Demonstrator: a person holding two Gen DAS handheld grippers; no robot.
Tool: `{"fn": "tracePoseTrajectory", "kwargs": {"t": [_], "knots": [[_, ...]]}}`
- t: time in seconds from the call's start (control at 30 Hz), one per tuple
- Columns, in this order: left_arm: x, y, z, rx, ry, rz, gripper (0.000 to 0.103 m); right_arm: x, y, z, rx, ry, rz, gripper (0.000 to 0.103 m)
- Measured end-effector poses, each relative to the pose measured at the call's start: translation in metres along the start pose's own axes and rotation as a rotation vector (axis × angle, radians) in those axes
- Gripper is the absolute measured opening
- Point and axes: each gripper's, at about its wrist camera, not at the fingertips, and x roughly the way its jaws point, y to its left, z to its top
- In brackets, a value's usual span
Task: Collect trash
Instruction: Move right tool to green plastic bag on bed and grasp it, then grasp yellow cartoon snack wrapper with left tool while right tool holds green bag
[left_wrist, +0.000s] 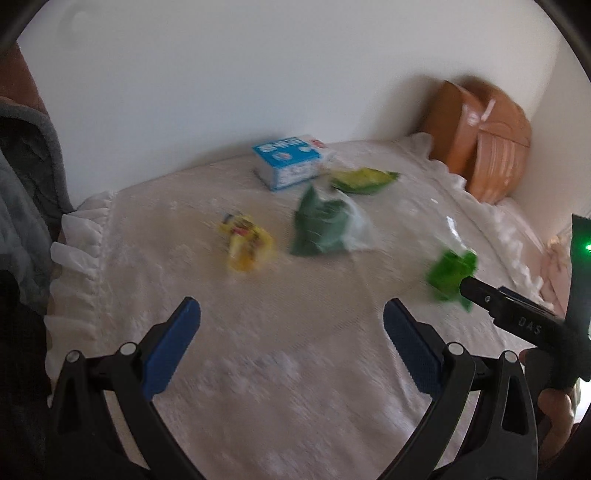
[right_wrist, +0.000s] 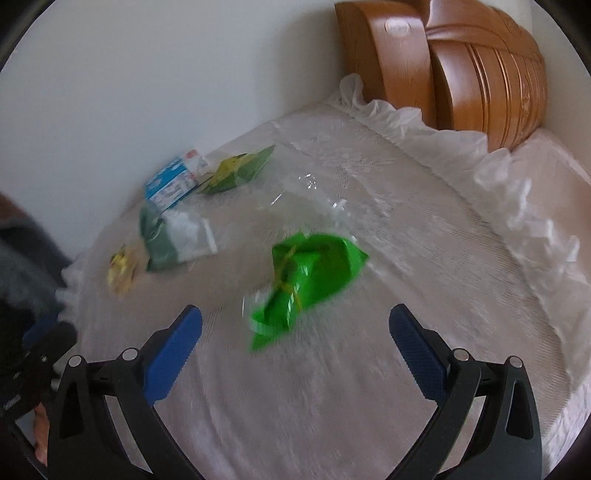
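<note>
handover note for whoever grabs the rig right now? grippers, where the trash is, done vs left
Left gripper: open, empty, hovering over the bedspread.
Right gripper: open, empty, bright green wrapper lies just ahead between its fingers, not gripped.
Also on the bed: yellow wrapper, dark green bag, yellow-green packet, blue-white carton near the wall.
Done: nothing visibly collected; no bin in view.
Left: all five pieces. The bright green wrapper looks like the closest first pick.

a bed (right_wrist: 369, 369) in a white lace cover is carrying litter. lying on it are a bright green wrapper (right_wrist: 310, 273), a dark green bag (right_wrist: 173, 240), a yellow wrapper (left_wrist: 245, 240), a yellow-green packet (left_wrist: 364, 180) and a blue carton (left_wrist: 288, 162).
</note>
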Motion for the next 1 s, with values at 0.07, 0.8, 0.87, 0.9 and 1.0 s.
{"fn": "tracePoseTrajectory", "kwargs": {"t": [0.07, 0.8, 0.87, 0.9, 1.0], "knots": [[0.008, 0.007, 0.006, -0.011, -0.002, 0.012, 0.095, 0.016, 0.003, 0.005, 0.025, 0.010, -0.029, 0.100], [0.111, 0.037, 0.034, -0.092, 0.136, 0.071, 0.048, 0.021, -0.011, 0.006, 0.047, 0.065, 0.032, 0.032], [0.112, 0.038, 0.035, -0.098, 0.130, 0.062, 0.044, 0.015, -0.011, 0.005, 0.043, 0.059, 0.036, 0.032], [0.111, 0.038, 0.035, -0.094, 0.129, 0.064, 0.040, 0.013, -0.011, 0.006, 0.041, 0.057, 0.038, 0.032], [0.103, 0.040, 0.033, -0.090, 0.124, 0.064, 0.030, 0.004, -0.011, 0.003, 0.032, 0.047, 0.043, 0.032]]}}
